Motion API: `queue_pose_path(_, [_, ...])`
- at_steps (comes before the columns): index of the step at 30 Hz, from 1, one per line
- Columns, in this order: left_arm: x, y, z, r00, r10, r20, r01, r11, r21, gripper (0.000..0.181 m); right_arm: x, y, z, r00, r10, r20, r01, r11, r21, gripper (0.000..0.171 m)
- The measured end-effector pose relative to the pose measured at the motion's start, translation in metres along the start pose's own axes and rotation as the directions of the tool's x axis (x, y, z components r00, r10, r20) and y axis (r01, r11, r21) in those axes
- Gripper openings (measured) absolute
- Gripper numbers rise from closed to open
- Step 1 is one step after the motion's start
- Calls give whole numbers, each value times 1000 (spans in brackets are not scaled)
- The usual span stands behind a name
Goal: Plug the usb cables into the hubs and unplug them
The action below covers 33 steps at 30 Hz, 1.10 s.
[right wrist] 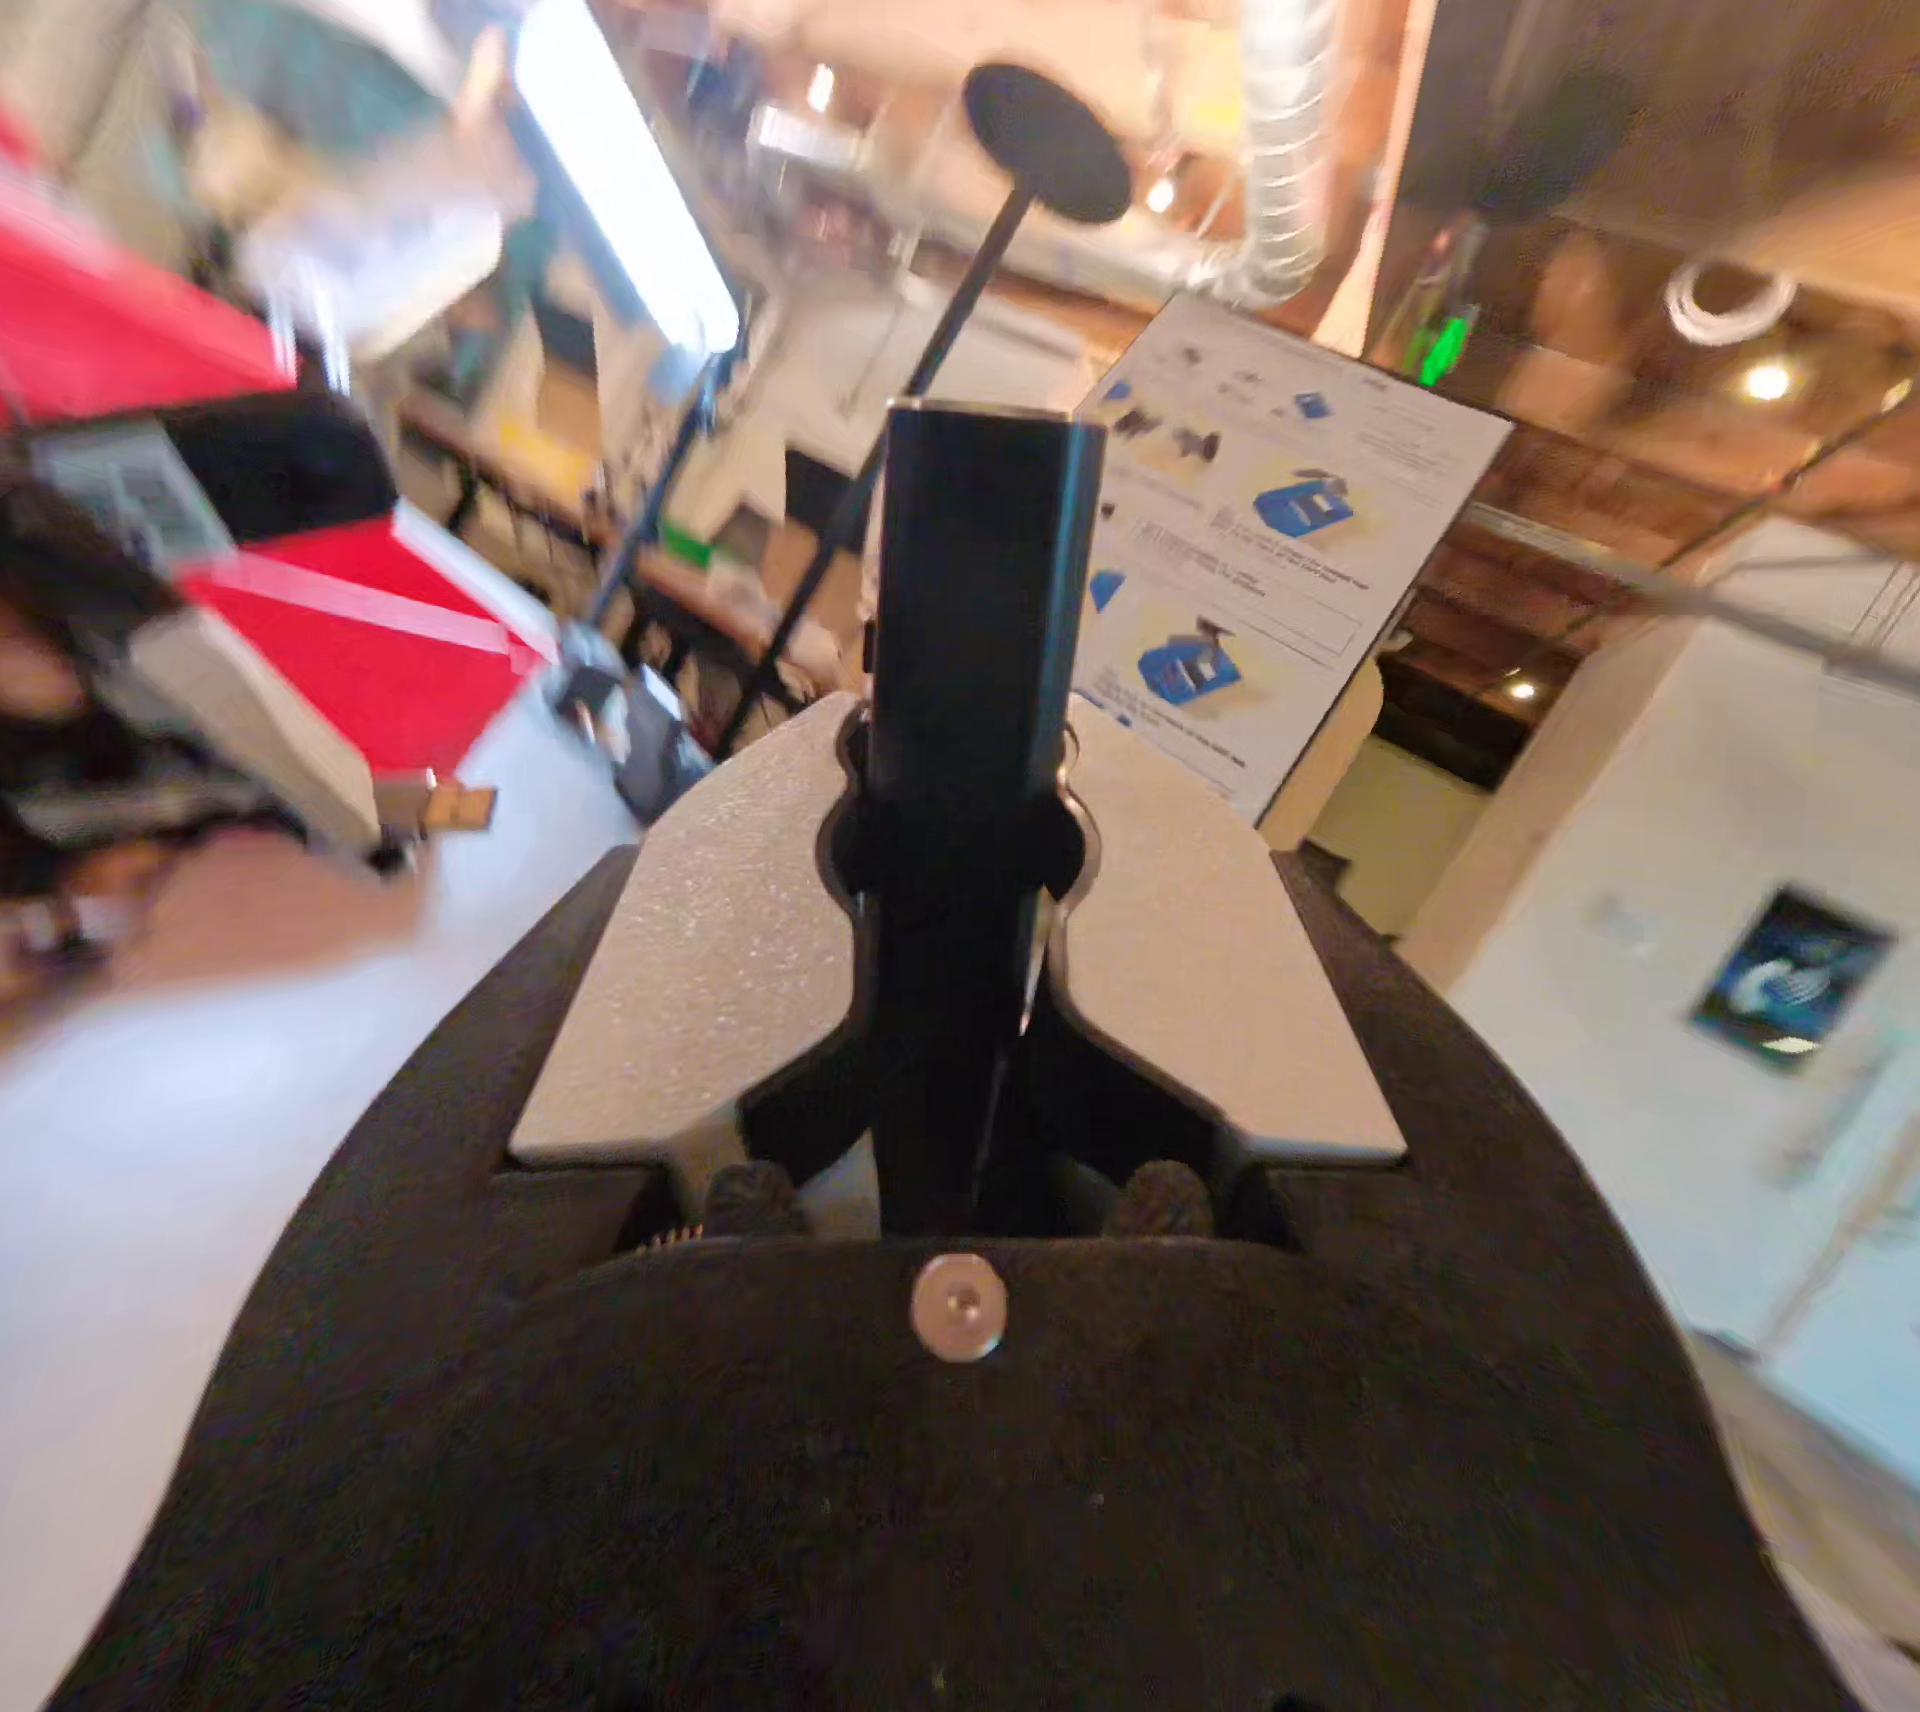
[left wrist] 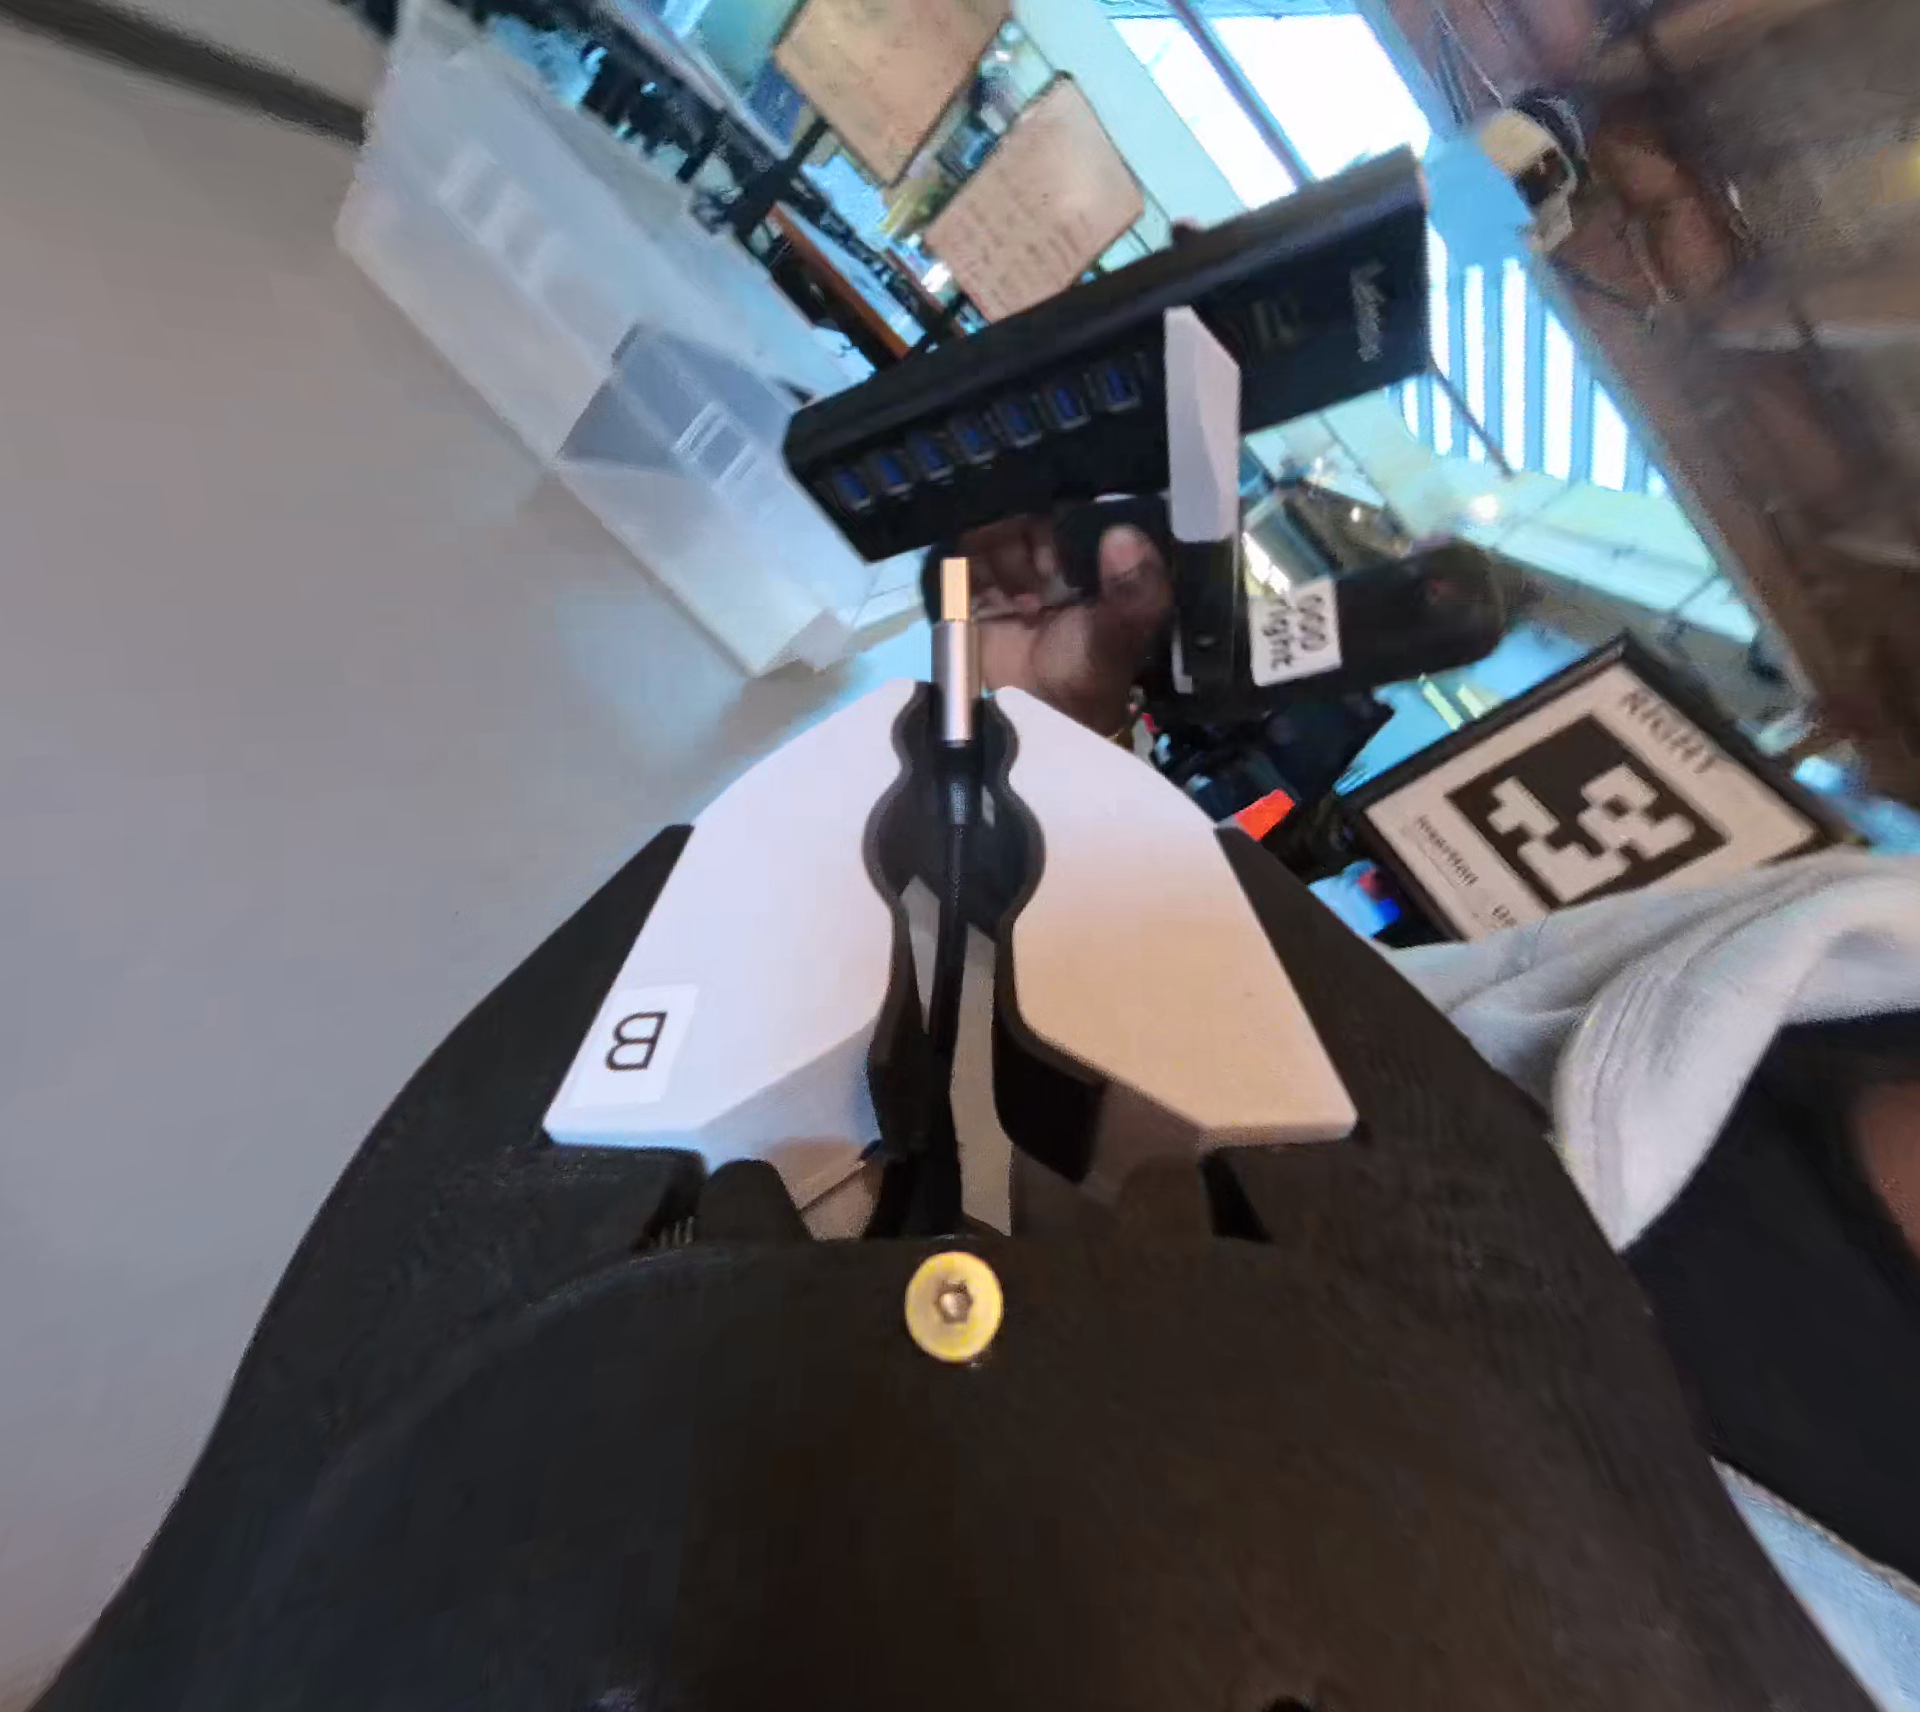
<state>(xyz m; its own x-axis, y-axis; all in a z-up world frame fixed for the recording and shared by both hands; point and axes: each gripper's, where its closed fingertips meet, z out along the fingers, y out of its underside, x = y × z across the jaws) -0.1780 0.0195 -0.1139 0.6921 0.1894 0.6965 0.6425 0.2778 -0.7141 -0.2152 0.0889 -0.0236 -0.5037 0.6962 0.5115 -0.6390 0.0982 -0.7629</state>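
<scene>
Below the hub (left wrist: 1091, 405), left hand-held gripper (left wrist: 954, 706) pinches upright plug (left wrist: 953, 654)

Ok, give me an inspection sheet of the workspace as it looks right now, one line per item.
Surface: white tabletop, bare where visible.
Job's things: black USB hub held in the air, its row of blue ports facing the USB plug; plug tip short of the ports, not inserted.
Clutter: clear plastic bins on the table.
Grippers: left gripper shut on the USB plug; right gripper shut on the USB hub's body.
Cables: black cable runs back from the plug between the left fingers.
Surroundings: marker board, illustrated instruction sheet, red item; background blurred.
</scene>
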Motion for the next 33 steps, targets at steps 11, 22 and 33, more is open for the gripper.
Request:
queue_pose_path(11, [-42,-4,-11,758,540,365,-540,834,-114,9,38,-35,-15,978,205,-34,-201,974,109,31])
queue_pose_path(22, [-52,6,-6,697,603,387,-592,789,-164,9,174,21,-16,996,53,-75,-77,925,-372,30])
queue_pose_path(33, [-54,11,-3,680,633,371,-605,770,-204,9,189,245,-58,875,184,447,404,230,-885,31])
